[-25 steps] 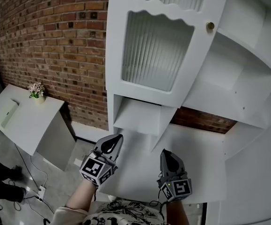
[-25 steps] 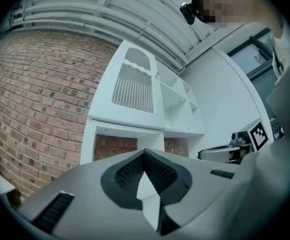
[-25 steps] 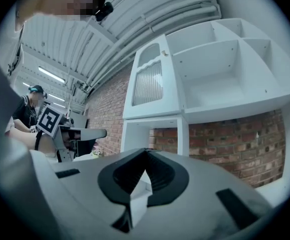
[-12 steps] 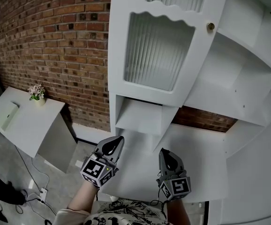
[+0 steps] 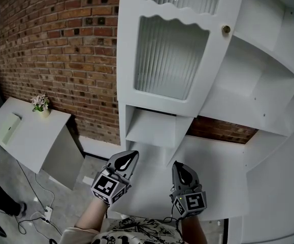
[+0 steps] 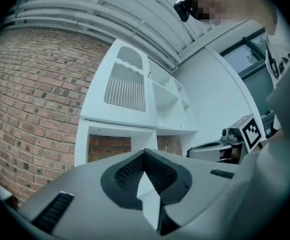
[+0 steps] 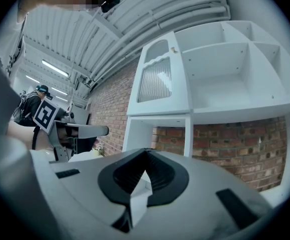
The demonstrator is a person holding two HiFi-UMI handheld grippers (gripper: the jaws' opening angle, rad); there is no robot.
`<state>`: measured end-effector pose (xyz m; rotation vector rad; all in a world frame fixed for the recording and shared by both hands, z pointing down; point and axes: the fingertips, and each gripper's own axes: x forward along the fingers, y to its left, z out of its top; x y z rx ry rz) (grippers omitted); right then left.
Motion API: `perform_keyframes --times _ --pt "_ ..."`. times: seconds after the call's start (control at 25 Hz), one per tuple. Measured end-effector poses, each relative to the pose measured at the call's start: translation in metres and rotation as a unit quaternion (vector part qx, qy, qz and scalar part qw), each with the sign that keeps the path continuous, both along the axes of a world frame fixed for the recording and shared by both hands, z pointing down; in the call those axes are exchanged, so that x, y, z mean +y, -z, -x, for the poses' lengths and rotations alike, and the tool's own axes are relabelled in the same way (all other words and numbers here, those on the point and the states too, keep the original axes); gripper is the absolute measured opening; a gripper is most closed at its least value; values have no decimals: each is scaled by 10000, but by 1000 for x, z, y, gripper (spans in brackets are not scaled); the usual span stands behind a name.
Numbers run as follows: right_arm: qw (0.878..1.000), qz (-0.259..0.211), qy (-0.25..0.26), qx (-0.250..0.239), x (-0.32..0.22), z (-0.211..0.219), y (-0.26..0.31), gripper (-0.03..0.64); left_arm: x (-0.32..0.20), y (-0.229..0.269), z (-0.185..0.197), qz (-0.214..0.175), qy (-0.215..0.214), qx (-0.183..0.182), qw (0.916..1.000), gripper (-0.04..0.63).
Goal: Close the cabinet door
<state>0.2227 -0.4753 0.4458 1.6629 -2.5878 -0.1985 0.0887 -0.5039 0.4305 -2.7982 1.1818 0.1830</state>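
Cabinet door [image 5: 171,55] of ribbed glass with a small brass knob [image 5: 226,29], swung out from the white cabinet [image 5: 261,80] against the brick wall [image 5: 60,44]. Well below it, left gripper [image 5: 130,156] and right gripper [image 5: 179,166] side by side over the white tabletop [image 5: 218,169], both jaws closed on nothing.
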Motion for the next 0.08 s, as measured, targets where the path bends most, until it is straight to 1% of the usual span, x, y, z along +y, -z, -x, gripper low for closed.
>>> perform_keyframes --times 0.08 --pt "10000 4 11 -9 -1 0 -1 2 2 3 -2 -49 -30 -30 10000 12"
